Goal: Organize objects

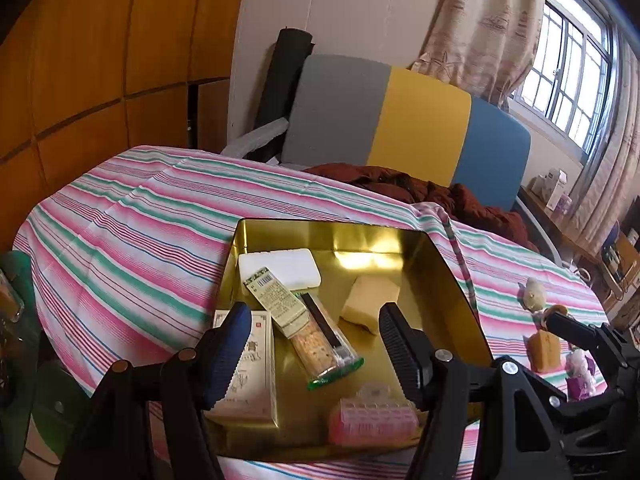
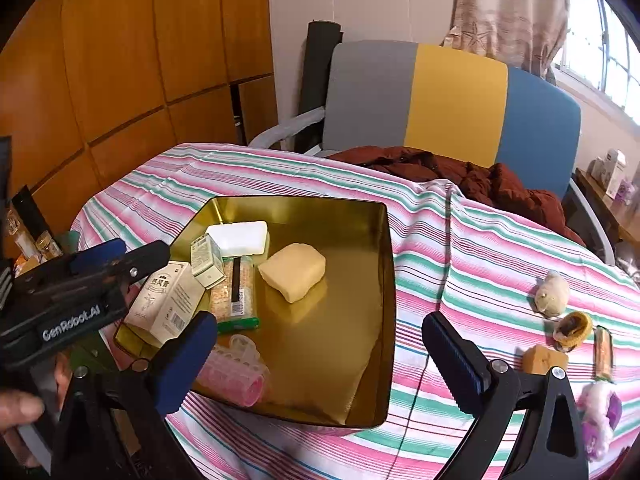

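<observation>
A striped cloth point(image 2: 460, 240) in pink, green and white covers the table. Behind the table stands a chair point(image 2: 452, 108) with a back in grey, yellow and blue. A dark red jacket point(image 2: 480, 180) lies crumpled on the chair seat, touching the far edge of the cloth. A black roll point(image 2: 318, 76) leans on the wall beside the chair. Brown wooden cupboards point(image 2: 120, 60) fill the left side. A light curtain point(image 1: 484, 20) hangs next to a barred window point(image 1: 568, 76).
</observation>
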`<action>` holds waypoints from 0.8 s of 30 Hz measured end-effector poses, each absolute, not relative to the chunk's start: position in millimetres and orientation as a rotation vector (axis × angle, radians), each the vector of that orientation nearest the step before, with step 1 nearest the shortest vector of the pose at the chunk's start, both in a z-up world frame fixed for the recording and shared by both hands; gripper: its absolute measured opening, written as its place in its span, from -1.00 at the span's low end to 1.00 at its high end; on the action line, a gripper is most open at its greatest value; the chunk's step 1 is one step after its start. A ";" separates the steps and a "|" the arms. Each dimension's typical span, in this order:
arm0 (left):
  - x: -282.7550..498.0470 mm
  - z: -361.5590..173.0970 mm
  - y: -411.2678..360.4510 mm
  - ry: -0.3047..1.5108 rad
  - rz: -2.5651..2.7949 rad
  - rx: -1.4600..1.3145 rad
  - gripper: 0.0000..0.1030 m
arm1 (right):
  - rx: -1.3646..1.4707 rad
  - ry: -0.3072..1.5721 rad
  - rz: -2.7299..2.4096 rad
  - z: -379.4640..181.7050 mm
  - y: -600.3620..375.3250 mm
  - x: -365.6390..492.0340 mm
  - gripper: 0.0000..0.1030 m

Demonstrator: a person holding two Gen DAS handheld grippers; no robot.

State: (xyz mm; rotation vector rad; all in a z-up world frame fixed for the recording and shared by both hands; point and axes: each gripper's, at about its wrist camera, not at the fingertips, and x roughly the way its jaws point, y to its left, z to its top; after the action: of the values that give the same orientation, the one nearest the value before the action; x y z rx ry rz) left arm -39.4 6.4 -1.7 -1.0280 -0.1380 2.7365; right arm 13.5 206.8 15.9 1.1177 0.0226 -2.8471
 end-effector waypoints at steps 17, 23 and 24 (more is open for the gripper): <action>-26.8 -5.6 29.8 -0.014 2.689 -1.038 0.31 | 1.137 -0.011 -2.954 12.9 241.1 28.3 0.99; -24.0 -4.1 40.2 0.021 2.659 -1.015 0.31 | 1.140 0.040 -2.999 10.4 256.4 35.9 0.99; -23.3 -4.0 42.8 0.032 2.656 -1.011 0.31 | 1.141 0.036 -3.005 10.2 259.5 36.5 0.99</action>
State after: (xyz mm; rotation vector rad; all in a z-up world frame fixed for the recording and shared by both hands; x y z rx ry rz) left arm -23.3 42.8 -4.0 -1.0108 0.0319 2.6564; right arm 36.5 259.5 10.2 1.1409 0.0357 -3.0048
